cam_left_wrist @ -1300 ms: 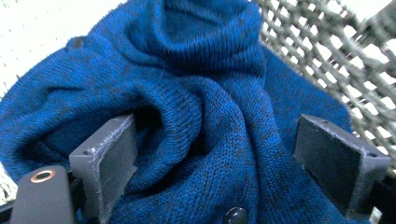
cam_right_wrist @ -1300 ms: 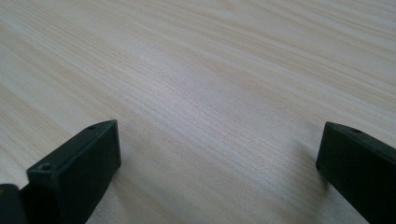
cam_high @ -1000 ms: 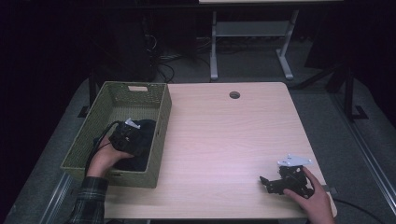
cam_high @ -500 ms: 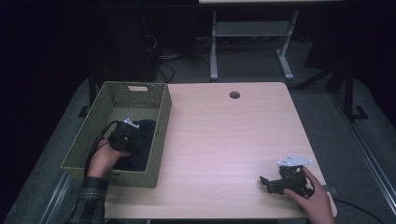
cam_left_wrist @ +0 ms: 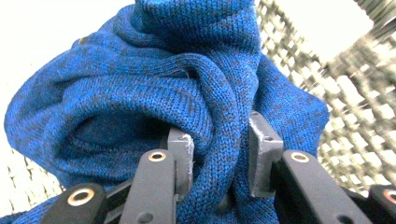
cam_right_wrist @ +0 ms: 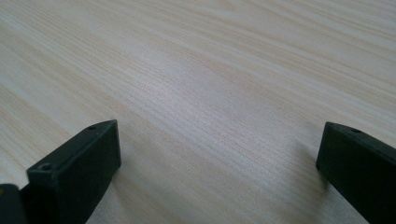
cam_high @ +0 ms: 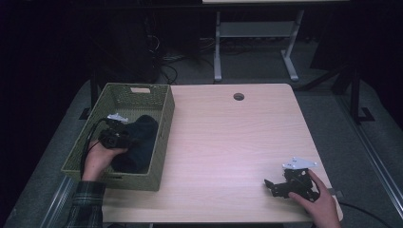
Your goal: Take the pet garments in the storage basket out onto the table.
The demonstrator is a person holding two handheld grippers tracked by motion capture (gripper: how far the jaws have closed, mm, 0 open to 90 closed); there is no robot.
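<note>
A light wooden table (cam_high: pixel 228 142) is seen; a green woven basket (cam_high: pixel 161 142) is placed on its left side; a blue knitted garment (cam_left_wrist: pixel 154 93) is kept inside, pinched by the left gripper (cam_left_wrist: pixel 219 161); the right gripper (cam_right_wrist: pixel 217 154) is rested wide open on bare wood.

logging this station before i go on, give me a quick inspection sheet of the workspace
surface: light wood table, cable hole near far edge
job's things: blue knit garment in green woven basket at table's left
clutter: nothing seen
grippers: left gripper shut on a garment fold; right gripper open, low over bare table
cables: black cable trails from left gripper
surroundings: dark room, white stand legs behind table
</note>
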